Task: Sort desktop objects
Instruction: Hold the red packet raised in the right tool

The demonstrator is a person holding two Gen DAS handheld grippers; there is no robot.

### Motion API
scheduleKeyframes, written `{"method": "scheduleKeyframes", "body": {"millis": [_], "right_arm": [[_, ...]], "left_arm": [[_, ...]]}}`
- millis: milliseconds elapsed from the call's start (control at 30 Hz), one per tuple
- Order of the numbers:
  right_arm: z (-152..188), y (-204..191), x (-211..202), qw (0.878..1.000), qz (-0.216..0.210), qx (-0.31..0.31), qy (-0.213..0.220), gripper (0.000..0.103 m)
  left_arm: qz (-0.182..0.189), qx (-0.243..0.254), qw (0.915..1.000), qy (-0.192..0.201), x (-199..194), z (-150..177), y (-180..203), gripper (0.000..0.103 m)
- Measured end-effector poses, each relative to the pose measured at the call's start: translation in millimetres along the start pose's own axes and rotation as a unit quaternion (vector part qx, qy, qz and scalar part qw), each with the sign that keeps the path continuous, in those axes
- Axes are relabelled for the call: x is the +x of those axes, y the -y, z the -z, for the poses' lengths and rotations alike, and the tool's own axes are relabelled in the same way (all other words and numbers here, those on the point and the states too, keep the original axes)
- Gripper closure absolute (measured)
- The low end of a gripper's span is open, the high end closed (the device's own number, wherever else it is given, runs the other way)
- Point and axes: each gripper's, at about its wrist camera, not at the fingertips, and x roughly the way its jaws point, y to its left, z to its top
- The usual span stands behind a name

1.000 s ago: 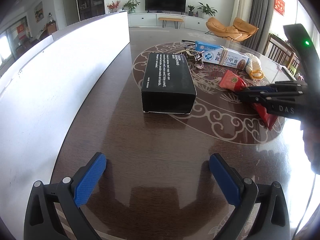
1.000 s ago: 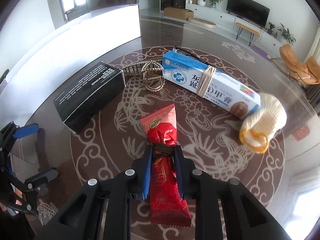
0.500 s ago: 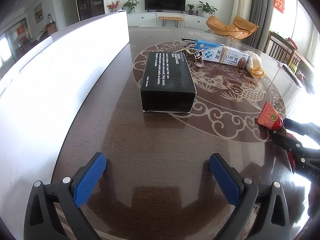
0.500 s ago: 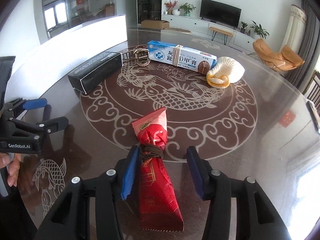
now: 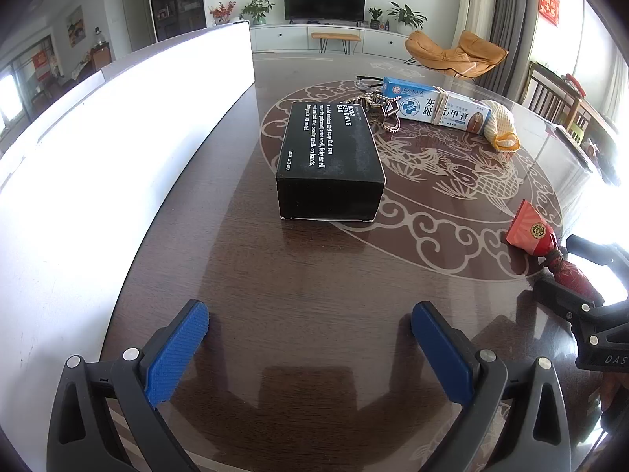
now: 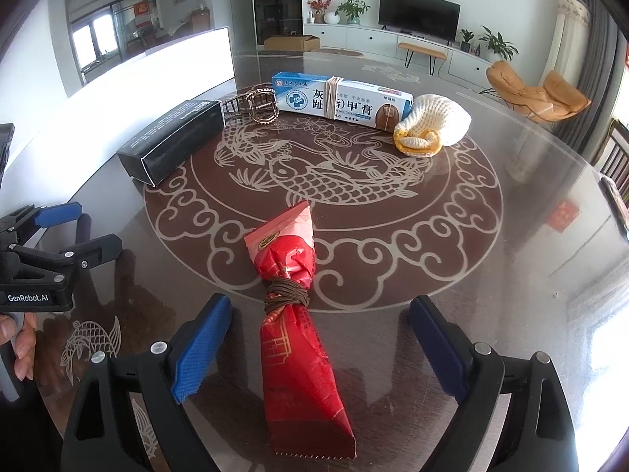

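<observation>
My left gripper [image 5: 310, 338] hangs spread wide over bare, glossy dark wood worktop [image 5: 314, 275], a white wall panel [image 5: 98, 157] bordering it at nine o'clock and the matte black rectangular box [image 5: 330, 161] at twelve. My right gripper [image 6: 318, 338] is parted too, blue ribbed pads clear of the crinkly red foil packet tied with brown cord [image 6: 295, 295] lying flat between them, open worktop toward three o'clock.
</observation>
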Motion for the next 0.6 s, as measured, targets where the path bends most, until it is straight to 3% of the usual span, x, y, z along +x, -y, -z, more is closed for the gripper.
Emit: {"method": "scheduleKeyframes", "body": {"millis": [600], "right_arm": [[0.7,0.6,3.4,1.0,0.006,0.006,-0.006,0.0]], "left_arm": [[0.0,0.0,1.0,0.0,-0.1,0.1,0.1,0.0]]}}
